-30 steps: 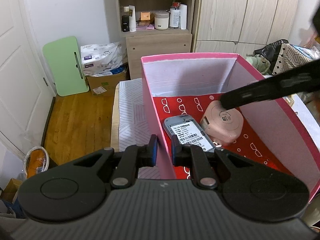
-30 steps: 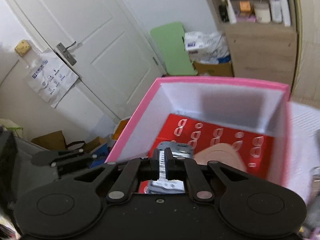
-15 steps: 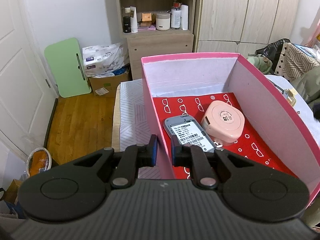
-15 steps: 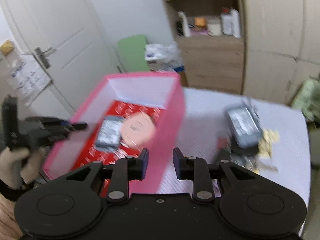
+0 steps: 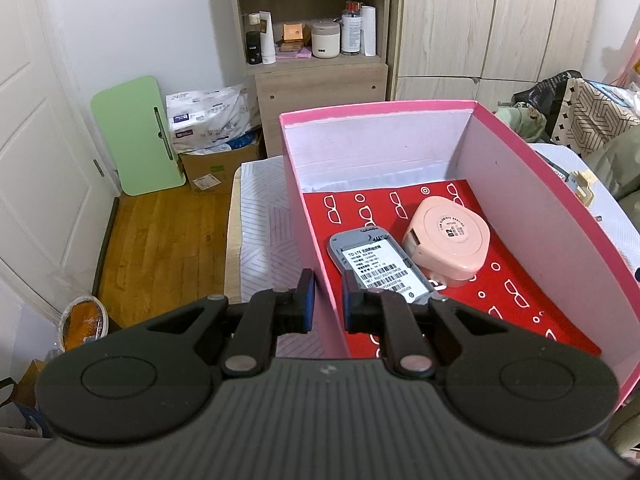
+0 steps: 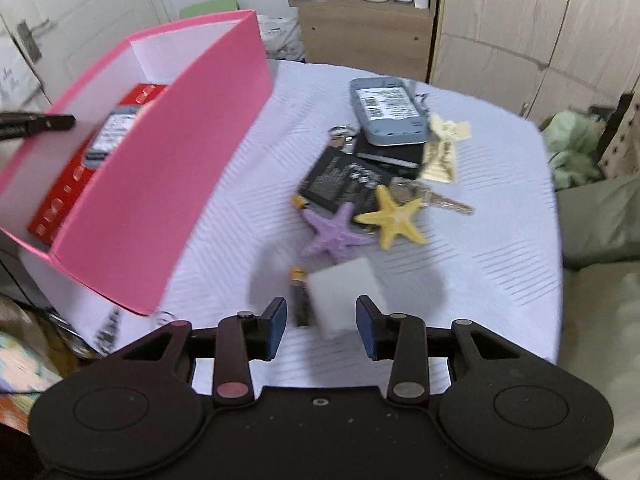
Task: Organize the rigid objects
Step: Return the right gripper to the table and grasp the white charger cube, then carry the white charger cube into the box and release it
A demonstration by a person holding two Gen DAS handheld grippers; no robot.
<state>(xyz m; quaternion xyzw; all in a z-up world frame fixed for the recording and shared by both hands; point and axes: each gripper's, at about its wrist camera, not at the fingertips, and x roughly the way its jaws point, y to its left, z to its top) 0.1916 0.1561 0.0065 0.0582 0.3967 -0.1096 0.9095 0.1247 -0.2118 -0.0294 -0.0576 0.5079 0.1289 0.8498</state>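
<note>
Pink cardboard is what your left tool [image 5: 326,300] is clamped on: its jaws pinch the near wall of the box [image 5: 540,208], one pad outside and one inside. In the box already lie a grey device [image 5: 374,266] and a round pink case [image 5: 448,244]. Your right tool [image 6: 321,326] has just been opening its jaws and holds nothing. It hangs over the table [image 6: 480,264], with a pale block [image 6: 346,292] and a small battery [image 6: 301,298] just ahead of its tips.

That view is blurred, so I can't say if the block and battery touch. If they do, closing on one may drag or flick the other off the near edge. The pile beyond is a worse trap: a purple starfish [image 6: 334,236], a yellow starfish [image 6: 394,218], a black battery pack [image 6: 344,180], keys [image 6: 448,200] and a second grey device [image 6: 388,114] overlap. Pull one and its neighbours may slide. Loosen the left grip and the box could shift as you drop things in.
</note>
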